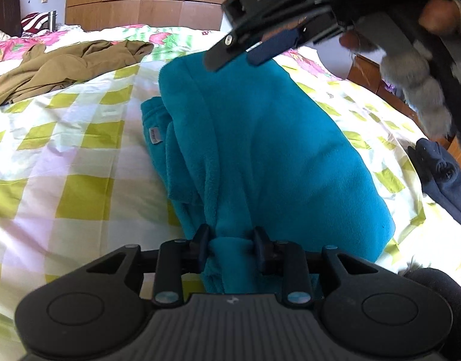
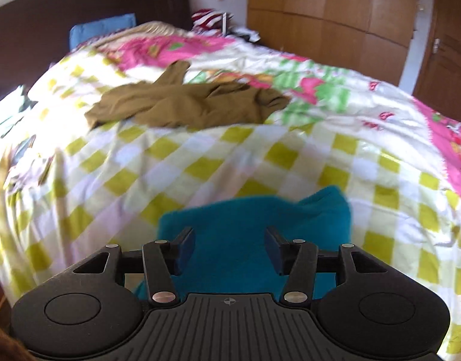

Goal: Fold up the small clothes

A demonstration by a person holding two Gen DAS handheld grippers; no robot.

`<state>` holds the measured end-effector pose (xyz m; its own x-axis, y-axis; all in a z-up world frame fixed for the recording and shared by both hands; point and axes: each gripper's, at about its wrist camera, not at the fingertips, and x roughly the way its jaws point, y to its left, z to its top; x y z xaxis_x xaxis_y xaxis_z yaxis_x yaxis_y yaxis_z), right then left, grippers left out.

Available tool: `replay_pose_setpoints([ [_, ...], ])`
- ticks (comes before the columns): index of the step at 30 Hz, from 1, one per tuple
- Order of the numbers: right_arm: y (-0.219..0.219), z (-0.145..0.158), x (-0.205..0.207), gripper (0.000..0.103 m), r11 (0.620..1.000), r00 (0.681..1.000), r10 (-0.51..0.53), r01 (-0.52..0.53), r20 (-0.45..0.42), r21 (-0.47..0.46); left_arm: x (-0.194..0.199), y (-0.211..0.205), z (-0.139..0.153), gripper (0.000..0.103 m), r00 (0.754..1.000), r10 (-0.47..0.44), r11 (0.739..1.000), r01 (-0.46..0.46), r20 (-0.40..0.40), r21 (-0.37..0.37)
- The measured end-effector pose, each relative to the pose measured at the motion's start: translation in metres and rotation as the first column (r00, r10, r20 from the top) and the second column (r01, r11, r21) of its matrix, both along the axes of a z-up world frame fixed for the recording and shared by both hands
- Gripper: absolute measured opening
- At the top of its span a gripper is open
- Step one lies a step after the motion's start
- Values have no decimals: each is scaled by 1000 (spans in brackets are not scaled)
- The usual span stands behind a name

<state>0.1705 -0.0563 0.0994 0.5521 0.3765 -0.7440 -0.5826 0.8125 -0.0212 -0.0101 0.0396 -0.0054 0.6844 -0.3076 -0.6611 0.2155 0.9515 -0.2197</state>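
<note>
The left gripper [image 1: 233,245] pinches the teal fleece [image 1: 260,138]; the right gripper [image 2: 229,248] apparently hovers open above it.

Clothes on the bed [image 1: 65,138]
Fleece garment [image 1: 275,138] lies in mid of bed; crumpled shirt [image 1: 59,69] behind it to the left, well apart; small folded piece [image 1: 444,177] at its right, near bed edge.

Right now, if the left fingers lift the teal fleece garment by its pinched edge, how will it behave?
Probably floppy: the teal fleece garment lies in soft folds and bunches between the left fingers, so the rest would likely hang and unfold. It seems light yet bulky, given its thick fuzzy pile. Slipping looks unlikely; that pile should grip the pads, and it may drag on the checked bedsheet.
</note>
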Motion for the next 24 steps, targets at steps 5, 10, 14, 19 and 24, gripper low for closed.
replay_pose_setpoints([
  [5,43,-47,15,33,999,998,9,-12,-67,-40,-1,-9,0,44,1000,-11,998,10,21,62],
  [10,56,-104,39,38,998,984,-70,69,-166,-14,7,-2,-6,45,1000,15,999,-14,-23,32],
  [14,41,-74,27,39,989,984,-60,82,-170,126,7,5,-2,49,999,34,999,-34,-22,-15],
  [19,-15,7,-5,43,953,999,-49,51,-15,297,-5,13,20,48,996,91,996,-91,6,-14],
  [24,-101,14,-36,63,947,982,-181,160,49,277,-5,12,52,49,988,119,993,-118,98,-21],
])
